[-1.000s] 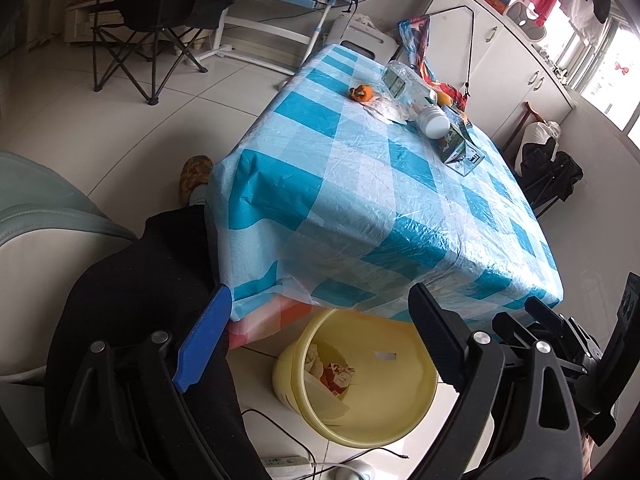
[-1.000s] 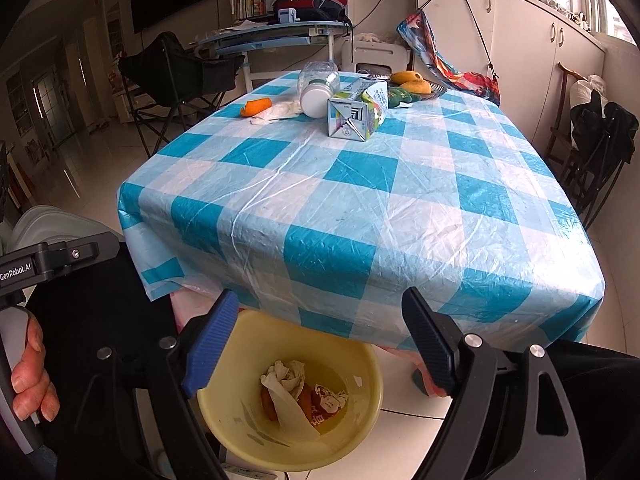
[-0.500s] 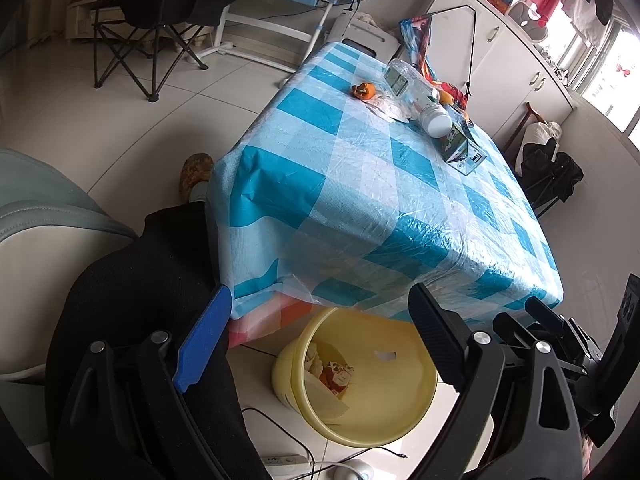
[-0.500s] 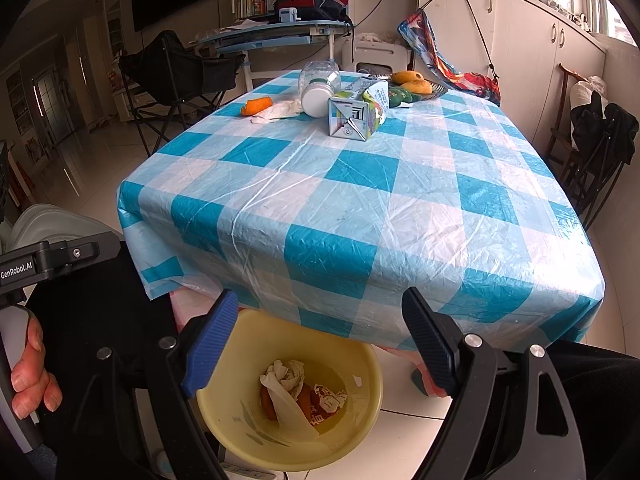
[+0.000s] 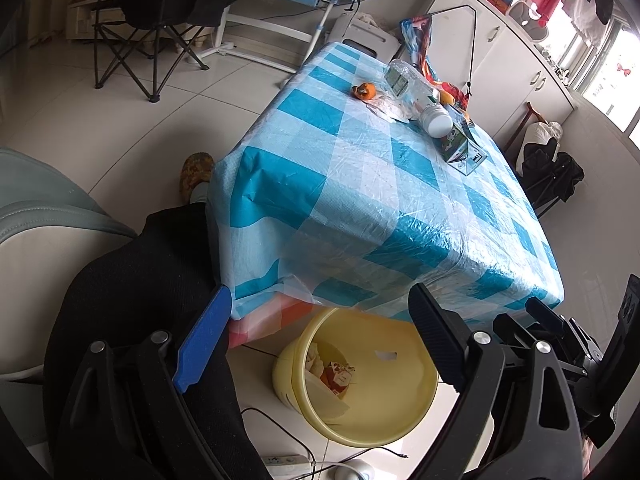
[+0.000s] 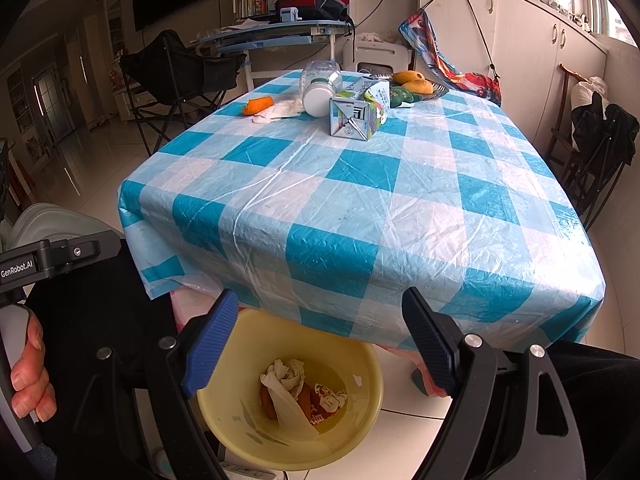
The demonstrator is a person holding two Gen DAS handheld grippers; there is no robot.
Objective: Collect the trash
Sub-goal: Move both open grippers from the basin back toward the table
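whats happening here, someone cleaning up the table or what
A person is collecting trash with two hand-held grippers. The left hand-held gripper and right hand-held gripper are both open and empty above the yellow bin, which already holds scraps. A carton, plastic jar, orange peel and crumpled tissue remain on the table.

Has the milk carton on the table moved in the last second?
No. In the right wrist view the milk carton lies on its side against the plastic jar, on the same checks of the tablecloth.
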